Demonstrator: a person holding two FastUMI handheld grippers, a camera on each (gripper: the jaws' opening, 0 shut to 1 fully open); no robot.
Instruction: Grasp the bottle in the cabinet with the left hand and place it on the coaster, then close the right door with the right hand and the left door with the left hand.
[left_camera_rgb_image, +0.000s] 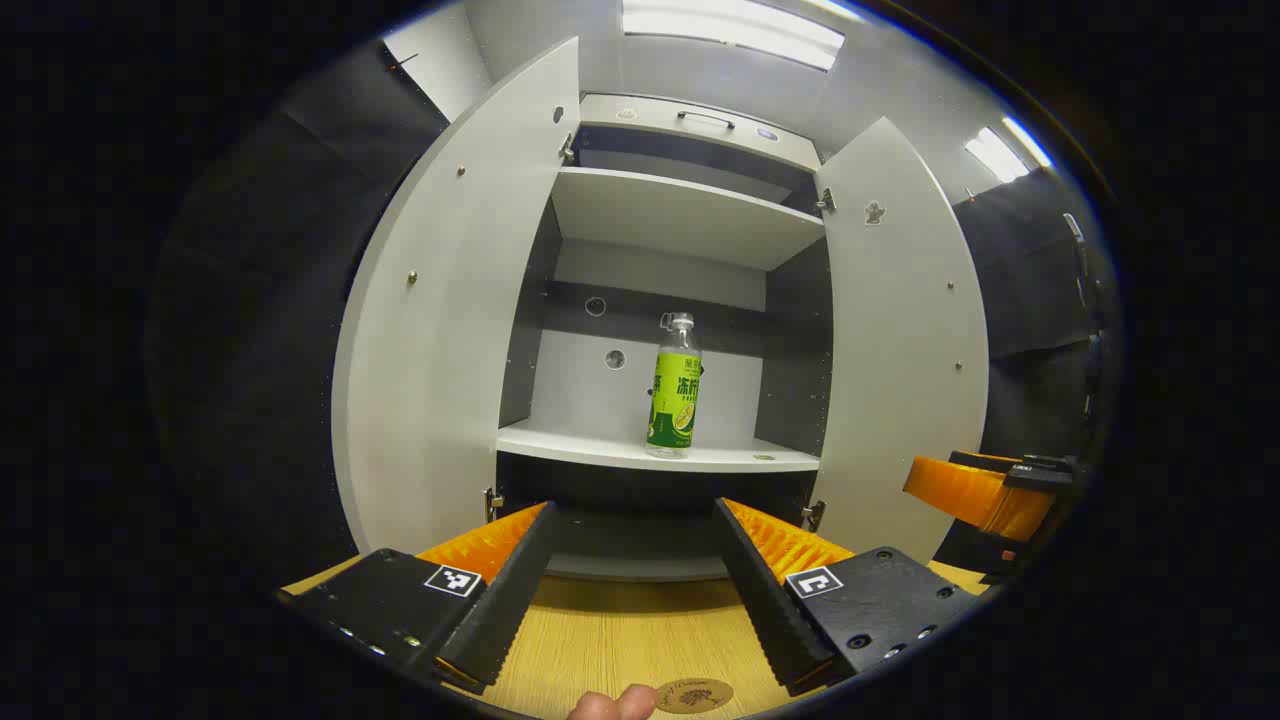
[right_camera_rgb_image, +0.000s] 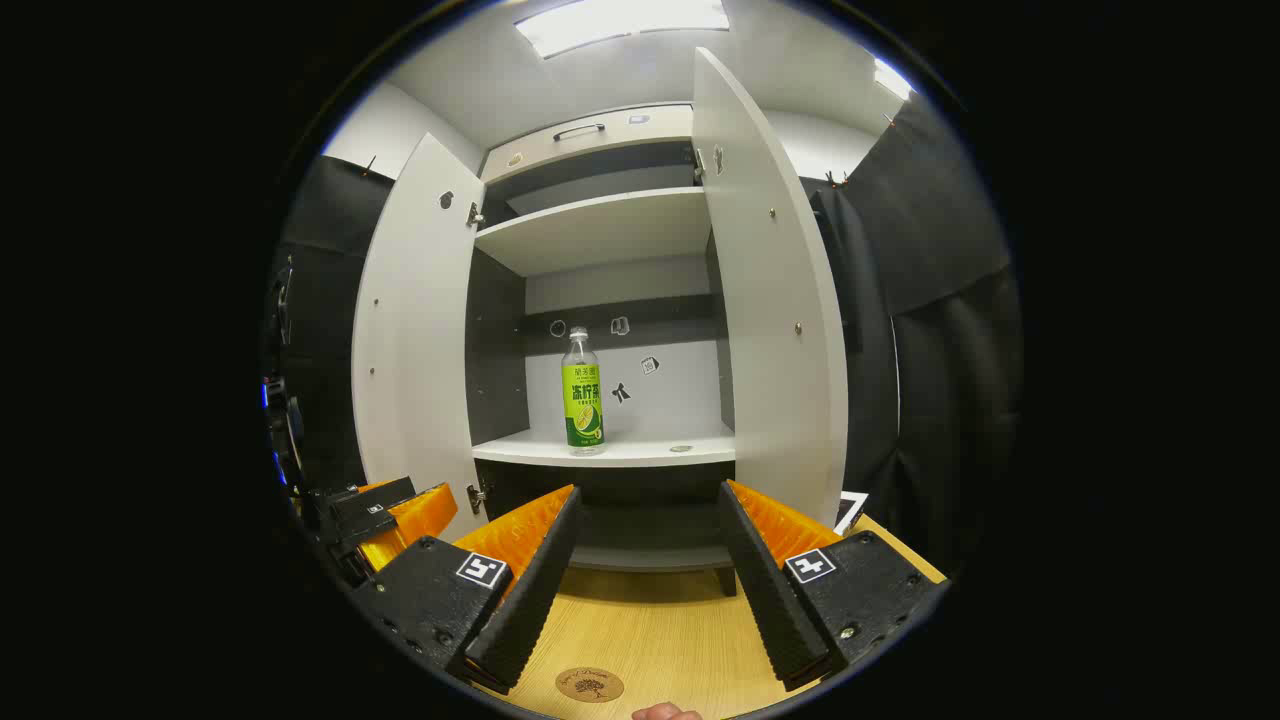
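**Both grippers spread wide, bottle on cabinet shelf**

Left gripper view: left gripper, fingers spread wide, holding nothing. Bottle upright on the cabinet shelf, beyond and between the fingers. Coaster on the table, below them.

Right gripper view: right gripper, fingers wide apart, holding nothing. Bottle ahead, above the left finger. Both doors open.

The scene was brightly and evenly lit by ceiling light panels at twelve o'clock, blown out to glare. Straight cabinet doors were bowed by fisheye distortion. Focus was sharp; shadows were soft.
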